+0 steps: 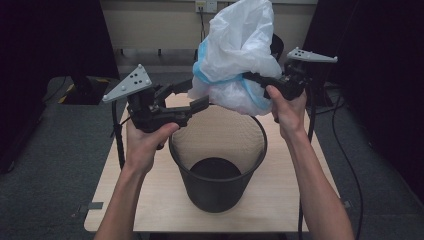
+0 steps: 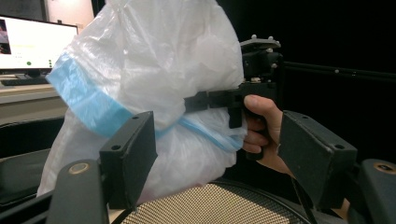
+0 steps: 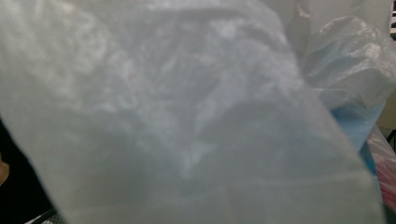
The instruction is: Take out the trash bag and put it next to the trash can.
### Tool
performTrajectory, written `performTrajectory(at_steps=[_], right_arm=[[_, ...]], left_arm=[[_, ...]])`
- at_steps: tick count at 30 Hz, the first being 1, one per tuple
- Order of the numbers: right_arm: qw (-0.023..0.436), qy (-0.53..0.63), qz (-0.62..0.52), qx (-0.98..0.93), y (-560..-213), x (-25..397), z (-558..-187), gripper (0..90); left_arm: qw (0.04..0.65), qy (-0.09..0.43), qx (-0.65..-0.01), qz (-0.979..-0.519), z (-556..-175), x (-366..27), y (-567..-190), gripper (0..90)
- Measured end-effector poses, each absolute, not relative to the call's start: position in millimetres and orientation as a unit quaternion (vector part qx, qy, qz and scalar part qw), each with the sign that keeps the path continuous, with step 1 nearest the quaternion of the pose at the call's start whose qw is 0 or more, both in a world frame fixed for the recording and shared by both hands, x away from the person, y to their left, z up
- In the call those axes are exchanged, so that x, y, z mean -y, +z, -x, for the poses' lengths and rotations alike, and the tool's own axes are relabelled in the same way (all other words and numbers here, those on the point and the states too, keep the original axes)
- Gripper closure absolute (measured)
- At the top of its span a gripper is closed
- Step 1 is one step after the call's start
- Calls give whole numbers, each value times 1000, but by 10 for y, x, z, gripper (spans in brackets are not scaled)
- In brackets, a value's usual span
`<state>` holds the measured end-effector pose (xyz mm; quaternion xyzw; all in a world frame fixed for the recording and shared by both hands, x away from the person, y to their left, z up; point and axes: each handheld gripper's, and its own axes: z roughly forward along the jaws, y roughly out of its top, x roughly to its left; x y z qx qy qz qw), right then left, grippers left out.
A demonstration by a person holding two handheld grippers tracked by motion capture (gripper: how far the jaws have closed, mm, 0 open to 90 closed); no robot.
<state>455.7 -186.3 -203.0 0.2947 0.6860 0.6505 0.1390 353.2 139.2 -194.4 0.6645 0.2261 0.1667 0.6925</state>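
Note:
A white plastic bag (image 1: 240, 55) with a blue band hangs above a black mesh bin (image 1: 215, 195) that stands on the wooden table (image 1: 285, 200). My right gripper (image 1: 252, 77) reaches into the bag from the right and is shut on its gathered plastic. In the left gripper view that same gripper (image 2: 189, 102) pinches the bag (image 2: 154, 70) at mid-height, above the bin's mesh rim (image 2: 210, 205). My left gripper (image 1: 196, 95) is open just left of the bag's lower part, its jaws wide apart (image 2: 215, 126). Close-up bag plastic (image 3: 187, 116) covers the right gripper view, hiding the jaws.
The bin sits near the table's middle, close to the front edge. Black cables (image 1: 117, 135) trail down on both sides of the table. A lit monitor (image 2: 28, 46) stands on a desk behind. Dark curtains flank the space; grey carpet surrounds the table.

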Motion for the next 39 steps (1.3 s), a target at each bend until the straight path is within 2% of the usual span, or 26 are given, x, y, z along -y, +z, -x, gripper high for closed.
performTrajectory(at_steps=[15,25,39], right_arm=[[150,626,-339,-686,-2258,2047,-4837,880],[128,619,-372,-680,-2727,2162,-4925,880],[115,602,-398,-683,-3280,2369,-4854,881]], left_arm=[[680,157,-235,-677,-3629,-1350,-2066,252],[673,155,-247,-680,-3648,-1376,-2188,210],[669,164,-264,-675,-3614,-1529,-2294,160]])
